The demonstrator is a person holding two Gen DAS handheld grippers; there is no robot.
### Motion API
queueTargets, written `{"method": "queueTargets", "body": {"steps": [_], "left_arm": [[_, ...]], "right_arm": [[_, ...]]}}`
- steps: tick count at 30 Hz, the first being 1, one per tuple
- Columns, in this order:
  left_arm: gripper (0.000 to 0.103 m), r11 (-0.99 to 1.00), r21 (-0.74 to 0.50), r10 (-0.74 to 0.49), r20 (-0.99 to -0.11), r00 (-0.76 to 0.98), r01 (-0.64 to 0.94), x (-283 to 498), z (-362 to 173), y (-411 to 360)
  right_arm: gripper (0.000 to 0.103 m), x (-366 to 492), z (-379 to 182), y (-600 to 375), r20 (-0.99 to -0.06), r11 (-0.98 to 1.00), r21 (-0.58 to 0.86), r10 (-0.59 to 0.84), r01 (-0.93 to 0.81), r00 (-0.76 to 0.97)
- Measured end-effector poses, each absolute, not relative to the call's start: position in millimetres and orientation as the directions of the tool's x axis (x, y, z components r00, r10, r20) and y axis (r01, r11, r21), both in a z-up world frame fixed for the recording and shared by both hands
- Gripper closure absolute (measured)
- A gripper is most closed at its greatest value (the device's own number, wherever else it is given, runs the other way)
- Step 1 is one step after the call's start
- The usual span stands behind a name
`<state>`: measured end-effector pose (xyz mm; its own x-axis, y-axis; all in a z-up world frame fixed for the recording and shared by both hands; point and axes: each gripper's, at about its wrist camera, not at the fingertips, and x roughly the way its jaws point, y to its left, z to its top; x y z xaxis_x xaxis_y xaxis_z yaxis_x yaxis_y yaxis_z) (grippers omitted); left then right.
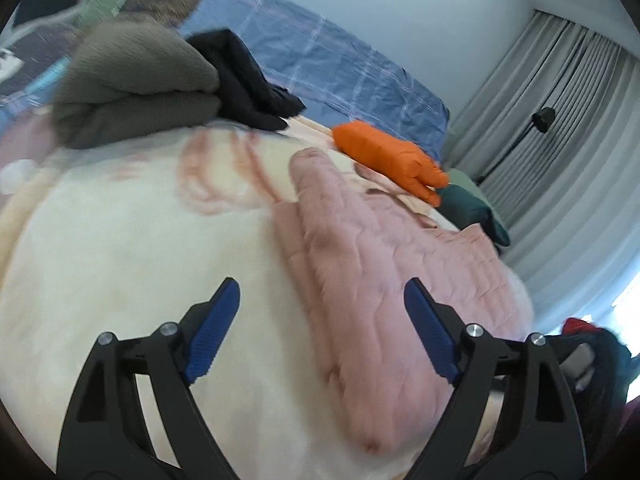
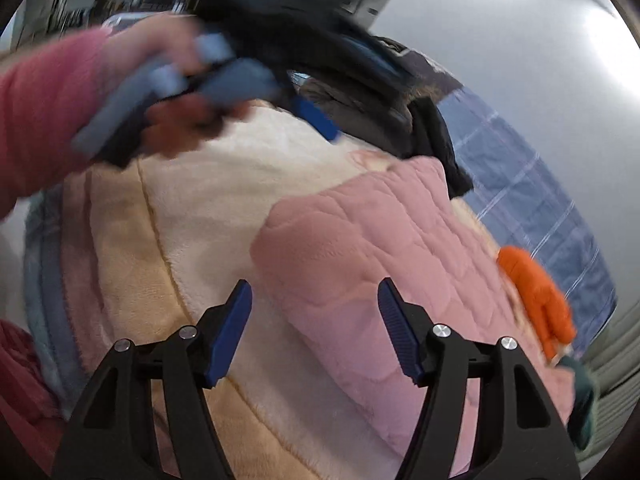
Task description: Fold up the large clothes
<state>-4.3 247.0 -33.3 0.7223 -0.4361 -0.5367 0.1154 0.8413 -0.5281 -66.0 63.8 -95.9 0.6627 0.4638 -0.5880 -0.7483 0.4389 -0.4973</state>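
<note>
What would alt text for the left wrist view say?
The open left tool hovers above a pink quilted garment lying on a cream blanket, holding nothing. Behind lie a grey-brown folded garment, black clothing and an orange jacket.

cream plush blanket (image 1: 120,264) covers bed | blue plaid sheet (image 1: 352,76) behind, against wall | grey curtains (image 1: 560,128) right | black lamp (image 1: 543,119) before curtains

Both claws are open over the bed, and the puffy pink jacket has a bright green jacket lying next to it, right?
Almost. The jacket beside the pink jacket is an orange jacket, not green; the left wrist view shows it clearly. The rest holds: the left claw and right claw are both open over the bed.
</note>
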Motion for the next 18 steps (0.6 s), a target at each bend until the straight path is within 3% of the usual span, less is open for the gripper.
{"method": "queueTargets", "body": {"steps": [8,12,14,15,17,18], "left_arm": [[0.017,0.737,-0.665,-0.607,-0.57,0.553,0.123,77,-86,234],[0.016,0.661,-0.741,-0.666,-0.509,0.544,0.116,90,-100,241],[0.017,0.647,-0.756,-0.672,-0.503,0.544,0.099,95,-99,242],[0.018,0.646,-0.758,-0.671,-0.505,0.543,0.093,97,-99,243],[0.033,0.657,-0.75,-0.655,-0.515,0.553,0.079,104,-98,240],[0.046,0.658,-0.75,-0.651,-0.515,0.558,0.075,104,-97,242]], "right_arm": [[0.037,-60,-110,86,-0.544,0.397,-0.612,0.416,-0.684,0.729],[0.037,-52,-123,97,-0.495,0.399,-0.682,0.366,-0.613,0.788],[0.047,-38,-123,100,-0.499,0.438,-0.662,0.347,-0.608,0.794],[0.061,-31,-120,100,-0.497,0.467,-0.65,0.337,-0.6,0.8],[0.072,-25,-108,95,-0.499,0.525,-0.591,0.358,-0.612,0.789],[0.075,-23,-101,90,-0.506,0.551,-0.554,0.372,-0.624,0.778]]}}
